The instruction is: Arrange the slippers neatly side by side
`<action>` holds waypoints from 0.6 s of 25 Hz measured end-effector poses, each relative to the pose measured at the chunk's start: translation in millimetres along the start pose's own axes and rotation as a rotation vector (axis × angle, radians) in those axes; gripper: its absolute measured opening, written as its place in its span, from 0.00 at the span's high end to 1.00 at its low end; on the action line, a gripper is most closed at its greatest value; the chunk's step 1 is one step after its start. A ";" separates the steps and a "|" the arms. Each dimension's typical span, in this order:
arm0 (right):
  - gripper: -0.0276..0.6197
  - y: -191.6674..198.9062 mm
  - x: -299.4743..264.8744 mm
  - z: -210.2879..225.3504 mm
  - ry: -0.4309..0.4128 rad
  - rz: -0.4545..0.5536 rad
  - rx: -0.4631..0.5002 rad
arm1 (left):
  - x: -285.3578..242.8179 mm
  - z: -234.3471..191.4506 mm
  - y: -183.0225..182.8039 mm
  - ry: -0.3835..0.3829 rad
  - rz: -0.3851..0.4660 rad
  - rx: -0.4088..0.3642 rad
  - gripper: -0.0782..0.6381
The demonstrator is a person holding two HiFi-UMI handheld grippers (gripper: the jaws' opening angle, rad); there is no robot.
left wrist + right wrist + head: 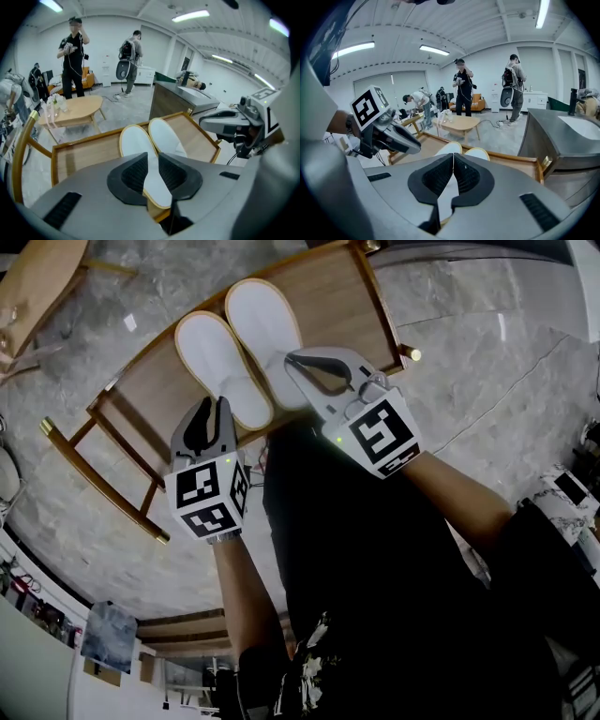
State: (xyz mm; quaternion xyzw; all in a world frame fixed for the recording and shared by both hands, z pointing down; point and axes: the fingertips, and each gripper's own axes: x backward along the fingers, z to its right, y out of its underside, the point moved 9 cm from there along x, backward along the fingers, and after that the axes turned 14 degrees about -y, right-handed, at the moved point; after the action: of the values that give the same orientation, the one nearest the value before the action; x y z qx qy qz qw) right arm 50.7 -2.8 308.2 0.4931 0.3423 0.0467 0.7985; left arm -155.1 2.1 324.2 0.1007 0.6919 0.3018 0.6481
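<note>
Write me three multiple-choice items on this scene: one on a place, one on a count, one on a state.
1. The slippers lie:
A. on the wooden rack
B. in a cardboard box
C. on a bed

2. Slippers in view:
A. one
B. two
C. four

3. The right claw has its jaws:
A. wide apart
B. closed on a slipper
C. together, nothing between

Key:
1 A: the head view shows both on its boards.
2 B: a white pair lies side by side.
3 C: the right gripper view shows the pads meeting.
</note>
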 end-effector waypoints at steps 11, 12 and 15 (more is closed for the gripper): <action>0.96 -52.7 59.0 -32.9 -0.005 0.134 0.166 | 98.9 28.8 -29.3 -0.060 0.342 0.004 0.89; 0.96 -57.6 65.4 -35.6 -0.003 0.163 0.159 | 107.7 29.5 -32.7 -0.075 0.377 0.002 0.89; 0.96 -72.3 88.7 -35.8 -0.007 0.252 0.087 | 134.1 24.6 -41.1 -0.177 0.500 -0.020 0.89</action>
State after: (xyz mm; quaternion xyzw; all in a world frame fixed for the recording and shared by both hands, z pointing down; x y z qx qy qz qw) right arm 78.0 23.9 194.6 0.5664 0.2766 0.1299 0.7654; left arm -140.0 47.5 190.1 0.2881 0.5833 0.4493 0.6123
